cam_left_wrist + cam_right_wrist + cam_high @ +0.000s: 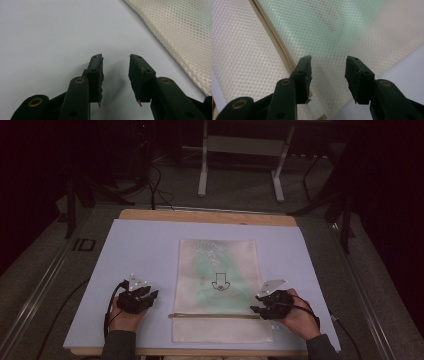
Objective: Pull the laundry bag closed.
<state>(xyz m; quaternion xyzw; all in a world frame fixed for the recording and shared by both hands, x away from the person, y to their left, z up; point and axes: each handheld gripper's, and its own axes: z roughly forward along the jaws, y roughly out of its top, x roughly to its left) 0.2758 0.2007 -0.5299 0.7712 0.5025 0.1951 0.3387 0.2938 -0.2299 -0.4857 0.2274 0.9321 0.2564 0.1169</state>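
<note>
Pale lavender sheeting (140, 250) covers the table where we work, and nearest us our two hands come in from the bottom edge. Our left gripper (115, 75) hovers over bare sheet with its jaws apart and empty, the edge of the mesh bag (220, 285) just beside it. Our right gripper (328, 77) sits over the bag's right edge, jaws likewise apart with nothing between them, close to the zipper strip (215, 315) that runs across the bag's lower part. Green fabric shows through the mesh, with a small dark printed mark.

We judge the risk to be the thin mesh: a pinch might catch only the top layer, or drag the whole bag across the smooth sheet. Beyond the bag, the wooden table edge (200, 215) shows, then a dim carpeted floor, cables and a white metal stand (240, 155).
</note>
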